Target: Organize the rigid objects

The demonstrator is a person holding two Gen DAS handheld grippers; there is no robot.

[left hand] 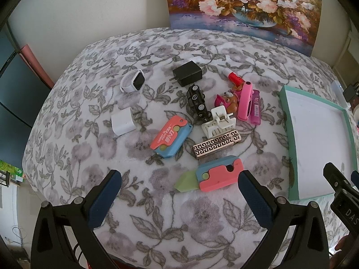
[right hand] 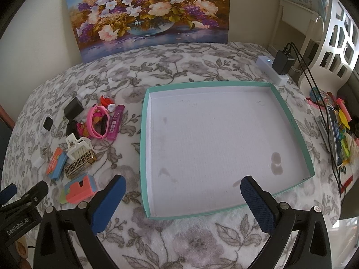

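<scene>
Small rigid objects lie in a cluster on the floral blanket: a pink and blue toy knife with a green blade [left hand: 215,174], a second toy knife [left hand: 171,135], a patterned metal lighter [left hand: 217,145], a white clip [left hand: 218,122], a black toy car [left hand: 198,102], a black charger [left hand: 187,73], a white charger [left hand: 123,121], a white smartwatch [left hand: 132,80] and a pink band [left hand: 244,103]. My left gripper [left hand: 179,179] hovers open just before the nearest knife. My right gripper [right hand: 182,186] stands open over the near edge of the empty teal-rimmed tray [right hand: 143,139].
A flower painting [right hand: 148,11] leans on the wall behind the bed. A white power strip with a black adapter [right hand: 280,65] lies beyond the tray. Colourful items and a phone [right hand: 336,134] crowd the right edge. The other gripper's black body [left hand: 343,192] shows at right.
</scene>
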